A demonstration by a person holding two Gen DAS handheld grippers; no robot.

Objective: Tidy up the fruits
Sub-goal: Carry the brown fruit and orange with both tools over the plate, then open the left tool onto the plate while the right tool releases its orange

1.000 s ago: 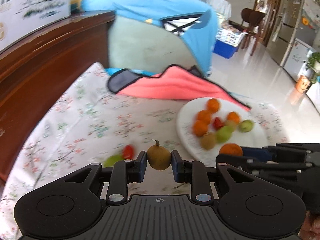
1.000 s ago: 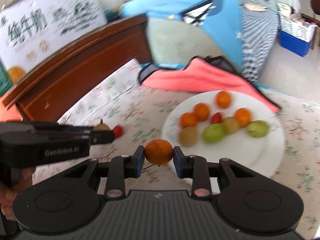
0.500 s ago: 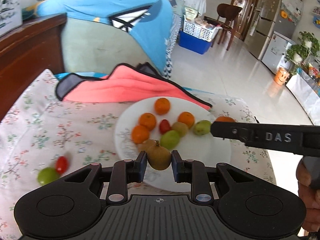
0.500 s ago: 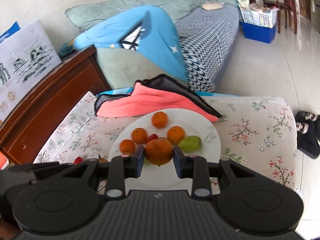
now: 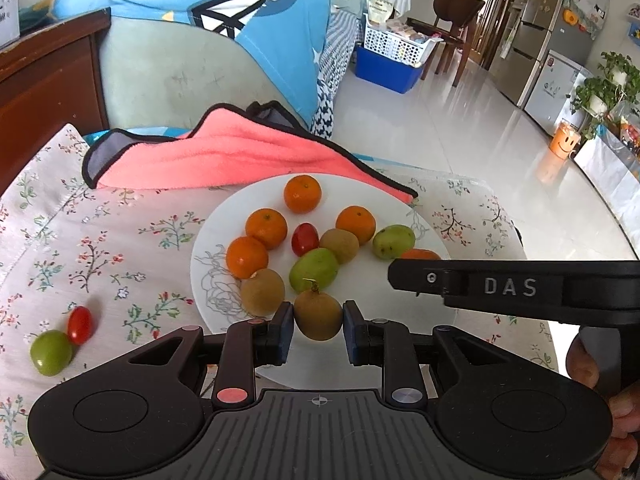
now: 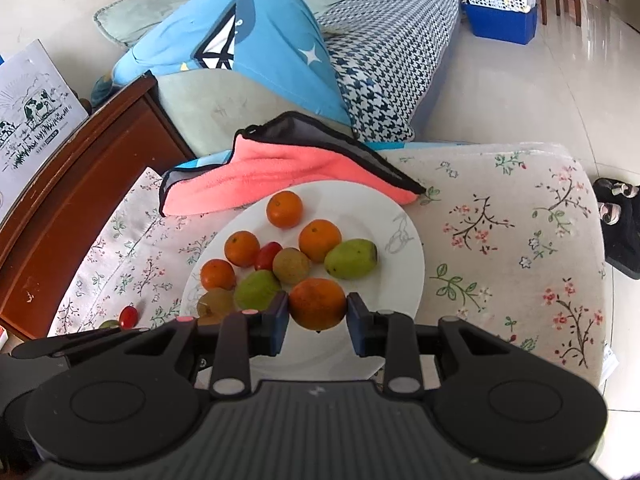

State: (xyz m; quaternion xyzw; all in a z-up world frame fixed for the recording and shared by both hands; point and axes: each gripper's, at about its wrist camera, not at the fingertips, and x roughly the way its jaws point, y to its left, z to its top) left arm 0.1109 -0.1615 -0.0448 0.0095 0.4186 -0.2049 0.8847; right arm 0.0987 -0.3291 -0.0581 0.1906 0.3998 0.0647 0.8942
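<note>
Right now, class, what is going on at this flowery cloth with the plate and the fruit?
A person is gathering fruit onto the white plate. The left gripper is shut on a brown kiwi, and the right gripper is shut on an orange, both over the plate's near edge. Nine fruits already lie on the plate. A green fruit and a cherry tomato are off it, on the cloth.

A floral-printed cloth (image 5: 100,248) covers the cushioned surface that carries everything. A white plate (image 5: 404,216) sits on it, its far rim touching a crumpled pink towel with dark edging (image 5: 224,156). Off to the plate's left, a red cherry tomato (image 5: 80,324) lies against a small green fruit (image 5: 51,352), both directly on the cloth.
</note>
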